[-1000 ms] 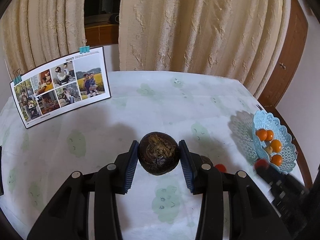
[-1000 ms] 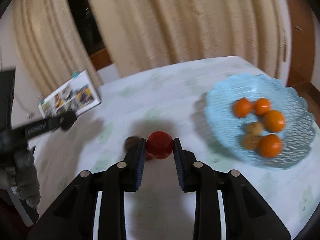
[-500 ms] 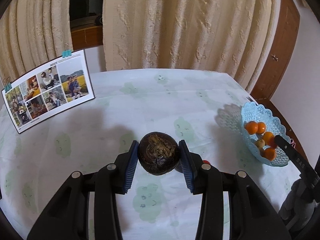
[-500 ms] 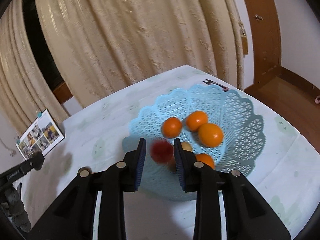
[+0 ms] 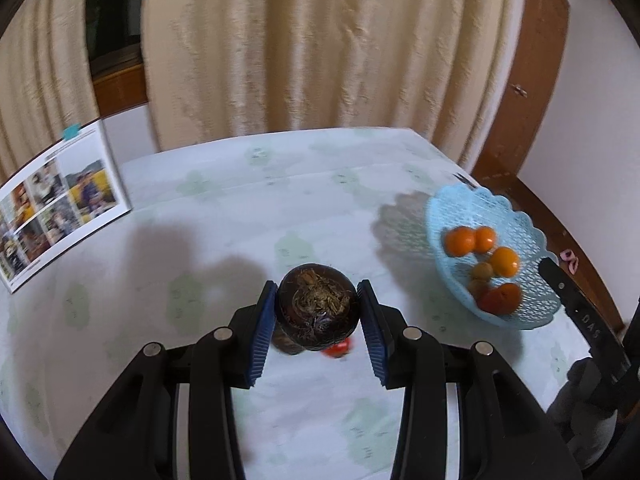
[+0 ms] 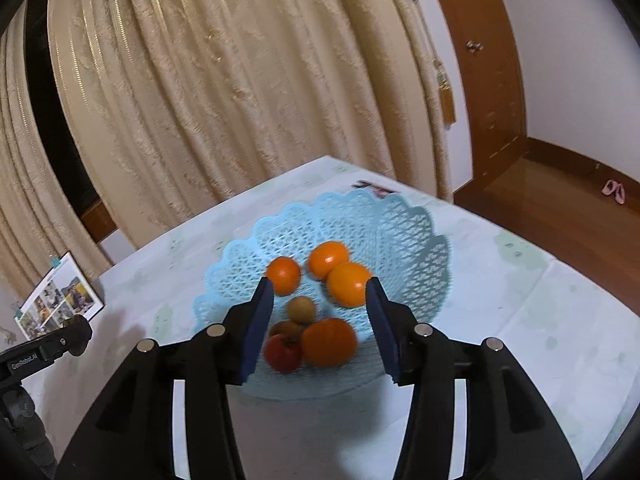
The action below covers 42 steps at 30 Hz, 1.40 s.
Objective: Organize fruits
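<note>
My left gripper is shut on a dark brown round fruit and holds it above the table. Below it lie a small red fruit and a second dark fruit on the tablecloth. A light blue lattice basket at the right holds several orange fruits. My right gripper is open over that basket. A red fruit lies in it beside an orange one and a small tan fruit.
A photo calendar held by clips stands at the table's far left. Cream curtains hang behind the table. A wooden door frame and floor lie to the right, past the table's edge. The right gripper's body shows at the right of the left wrist view.
My right gripper carried the red fruit over the basket, opened and let it drop in. My left gripper kept hold of the dark fruit and swung rightward toward the basket.
</note>
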Tool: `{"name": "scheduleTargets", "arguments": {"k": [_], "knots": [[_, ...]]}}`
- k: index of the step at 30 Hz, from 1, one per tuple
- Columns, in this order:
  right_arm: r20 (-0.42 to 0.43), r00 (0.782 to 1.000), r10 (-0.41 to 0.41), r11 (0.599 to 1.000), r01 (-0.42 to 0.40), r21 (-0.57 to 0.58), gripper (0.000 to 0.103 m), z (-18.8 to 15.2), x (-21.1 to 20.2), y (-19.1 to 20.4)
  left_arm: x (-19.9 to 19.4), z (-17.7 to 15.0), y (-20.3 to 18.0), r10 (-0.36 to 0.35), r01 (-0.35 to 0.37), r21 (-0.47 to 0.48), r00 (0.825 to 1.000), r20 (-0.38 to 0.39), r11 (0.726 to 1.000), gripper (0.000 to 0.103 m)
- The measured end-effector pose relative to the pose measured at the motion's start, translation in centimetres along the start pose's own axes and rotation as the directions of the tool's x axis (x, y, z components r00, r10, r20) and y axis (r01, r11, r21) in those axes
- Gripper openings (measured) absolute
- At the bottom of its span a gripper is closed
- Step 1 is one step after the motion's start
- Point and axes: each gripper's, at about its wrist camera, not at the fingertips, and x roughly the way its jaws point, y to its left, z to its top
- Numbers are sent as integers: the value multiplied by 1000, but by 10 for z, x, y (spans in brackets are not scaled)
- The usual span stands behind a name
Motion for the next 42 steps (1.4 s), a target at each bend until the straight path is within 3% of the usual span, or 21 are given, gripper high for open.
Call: {"name": "scheduleTargets", "arguments": {"k": [2, 10, 24, 26, 27, 28, 36, 42], "knots": [[14, 1000, -18, 1000, 17, 6, 54, -1, -1, -5, 4, 3, -16, -16, 16, 28, 1000, -1, 999, 41], [61, 997, -53, 997, 49, 61, 84, -4, -4, -23, 24, 10, -65, -74, 76, 107, 997, -19, 991, 41], [55, 996, -63, 992, 56, 113, 88, -8, -2, -34, 58, 19, -113, -142, 149, 176, 988, -52, 973, 41], [56, 996, -66, 991, 59, 119, 88, -8, -2, -35, 55, 20, -116, -156, 161, 190, 987, -39, 968, 51], [57, 996, -69, 991, 62, 122, 88, -8, -2, -35, 53, 21, -116, -161, 164, 191, 987, -28, 968, 72], [58, 996, -72, 990, 64, 127, 88, -8, -2, -36, 49, 23, -113, -163, 162, 185, 987, -7, 969, 85], [78, 994, -81, 989, 71, 128, 88, -8, -5, -35, 27, 36, -74, -118, 110, 114, 991, 62, 987, 89], [82, 993, -82, 991, 72, 116, 88, -11, -7, -31, 17, 31, -32, -18, 12, 71, 997, 80, 997, 90]]}}
